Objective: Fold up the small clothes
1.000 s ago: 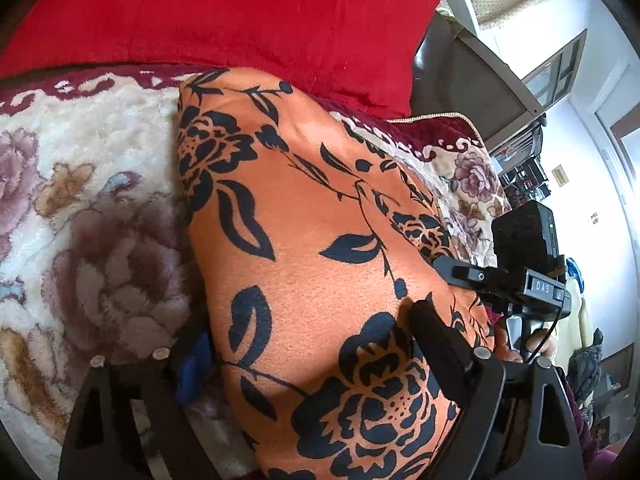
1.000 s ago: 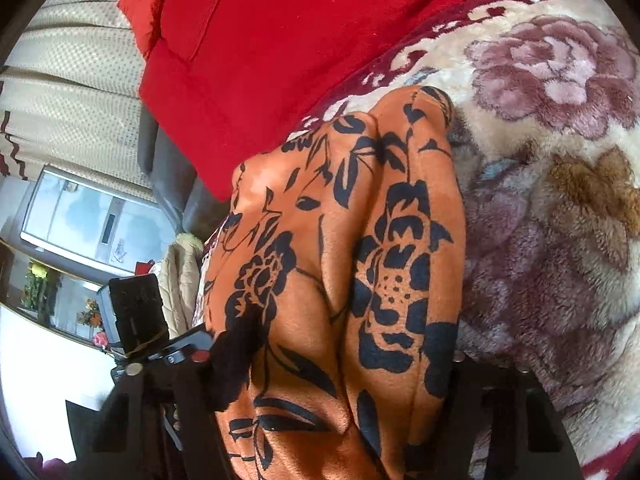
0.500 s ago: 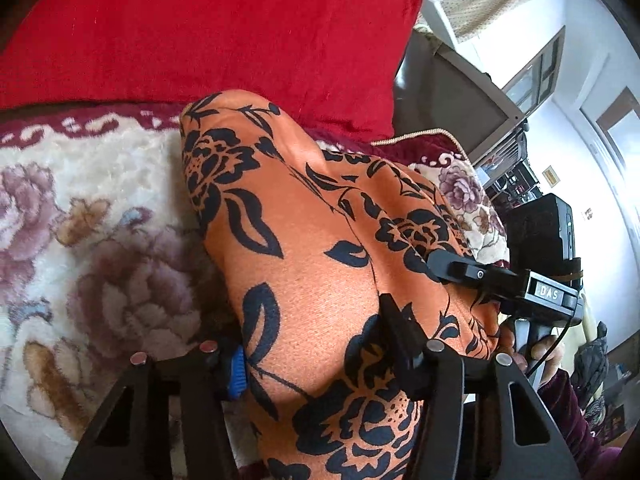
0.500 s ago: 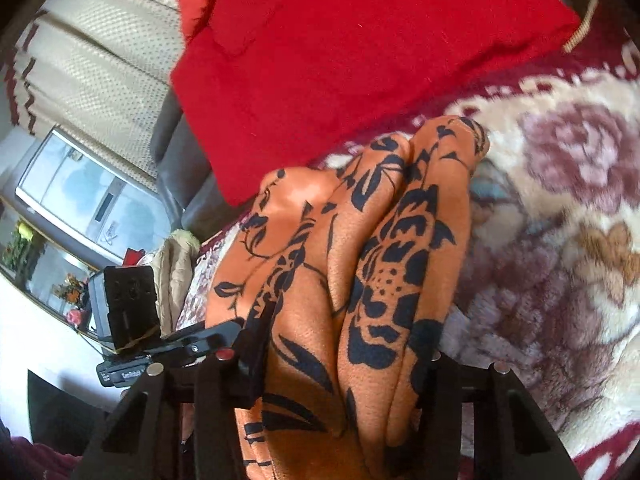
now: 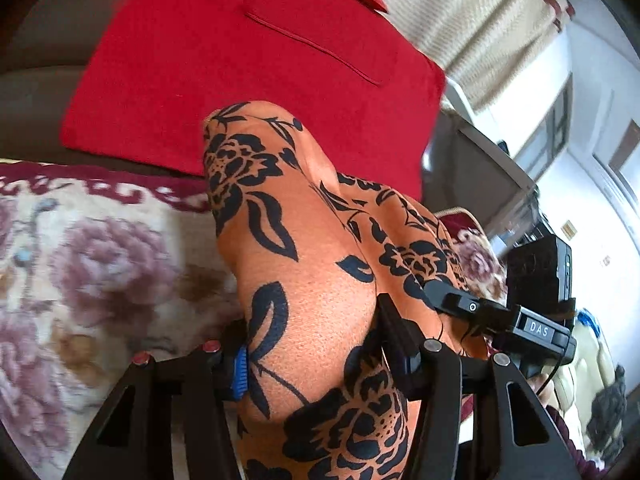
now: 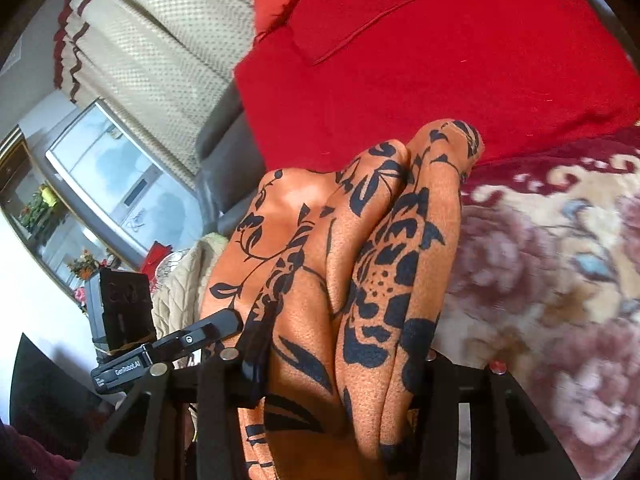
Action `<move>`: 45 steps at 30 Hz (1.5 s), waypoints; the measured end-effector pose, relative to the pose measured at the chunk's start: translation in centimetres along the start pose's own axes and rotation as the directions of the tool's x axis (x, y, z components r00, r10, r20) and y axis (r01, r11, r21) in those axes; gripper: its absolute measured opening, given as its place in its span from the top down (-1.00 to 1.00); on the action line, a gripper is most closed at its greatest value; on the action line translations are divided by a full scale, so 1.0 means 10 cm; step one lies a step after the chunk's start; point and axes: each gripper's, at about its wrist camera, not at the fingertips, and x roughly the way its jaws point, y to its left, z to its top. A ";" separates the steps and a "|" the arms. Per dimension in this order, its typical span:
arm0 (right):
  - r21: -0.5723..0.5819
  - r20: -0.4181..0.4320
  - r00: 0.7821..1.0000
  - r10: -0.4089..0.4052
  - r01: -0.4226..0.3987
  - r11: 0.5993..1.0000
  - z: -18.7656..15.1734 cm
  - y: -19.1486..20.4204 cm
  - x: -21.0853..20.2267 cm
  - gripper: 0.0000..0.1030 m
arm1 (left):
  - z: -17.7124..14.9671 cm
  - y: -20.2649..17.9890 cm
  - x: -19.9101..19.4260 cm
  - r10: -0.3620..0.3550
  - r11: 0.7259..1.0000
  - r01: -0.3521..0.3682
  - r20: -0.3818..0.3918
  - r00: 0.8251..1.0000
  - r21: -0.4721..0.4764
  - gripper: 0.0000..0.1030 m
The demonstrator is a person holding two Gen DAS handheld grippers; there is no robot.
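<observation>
- orange cloth [image 5: 316,280] with a black flower print is hanging bunched between both claws, raised over the flowered blanket [image 5: 100,280] on the bed, with a red cushion [image 5: 248,72] sitting behind it.
- left claw [image 5: 316,356] is clenching a thick gather of the cloth, its pads pressing in from both sides; its jaws have just been closing, with the fabric between them.
- right claw [image 6: 340,364] is gripping another gather of the same cloth, with several folds packed between its fingers; its jaws too have just been closing on the fabric.
- in the right wrist view the cloth is falling into long soft ridges that run away from the claw toward the cushion, and its far tip is lying near the dark red border of the blanket.
- the fabric is looking light, thin and limp, so it is likely sagging wherever it is unsupported, and its smooth sheen suggests it may be sliding out of a loose pinch.
- taking hold at an edge or corner, rather than mid-bundle, is probably giving a cleaner fold line; which edge each claw is holding now is not clear.
- the plush blanket underneath is likely dragging on the cloth when it is laid down.
</observation>
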 end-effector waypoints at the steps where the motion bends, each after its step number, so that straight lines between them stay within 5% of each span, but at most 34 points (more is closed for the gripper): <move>1: -0.003 -0.004 1.000 0.005 -0.005 1.000 0.00 0.03 0.08 0.06 | 0.00 0.08 -0.03 0.016 1.000 -0.016 0.003 1.000 -0.010 -0.09; 7: 0.034 -0.070 0.998 0.007 -0.005 0.999 -0.09 0.02 0.51 0.06 | -0.05 0.36 0.09 0.123 0.990 -0.127 -0.075 0.990 -0.053 -0.09; 12: 0.114 -0.173 0.983 -0.065 0.086 0.990 -0.20 -0.22 0.81 0.05 | -0.17 0.64 0.29 0.205 0.963 -0.236 -0.217 0.954 -0.128 -0.19; 18: 0.113 -0.112 0.988 -0.102 0.115 0.987 -0.14 -0.26 0.51 -0.13 | -0.13 0.63 0.03 0.234 0.962 -0.251 -0.151 0.960 -0.108 -0.21; 22: 0.037 0.023 0.982 -0.188 0.187 0.982 -0.01 -0.11 0.22 -0.13 | -0.13 0.56 -0.15 0.258 0.962 -0.264 -0.087 0.962 -0.073 -0.21; 26: -0.025 0.097 0.986 -0.133 0.136 0.990 0.09 0.13 0.11 -0.07 | -0.13 0.46 -0.17 0.237 0.969 -0.241 -0.065 0.969 -0.056 -0.21; 31: -0.075 0.036 0.991 -0.125 0.128 0.989 0.16 0.35 0.42 0.13 | -0.20 0.32 -0.03 0.287 0.958 -0.285 -0.100 0.953 0.036 -0.22; 36: -0.023 -0.088 0.977 -0.196 0.195 0.981 0.06 0.14 0.85 0.19 | -0.30 0.33 0.14 0.374 0.927 -0.360 -0.160 0.914 0.109 -0.40; 38: -0.002 -0.117 0.959 -0.257 0.258 0.966 0.01 -0.02 0.93 0.45 | -0.32 0.37 0.17 0.365 0.931 -0.353 -0.178 0.914 0.096 -0.41; 45: 0.010 -0.073 0.976 -0.204 0.205 0.979 -0.09 -0.24 0.85 0.55 | -0.35 0.42 0.16 0.358 0.934 -0.352 -0.169 0.918 0.067 -0.52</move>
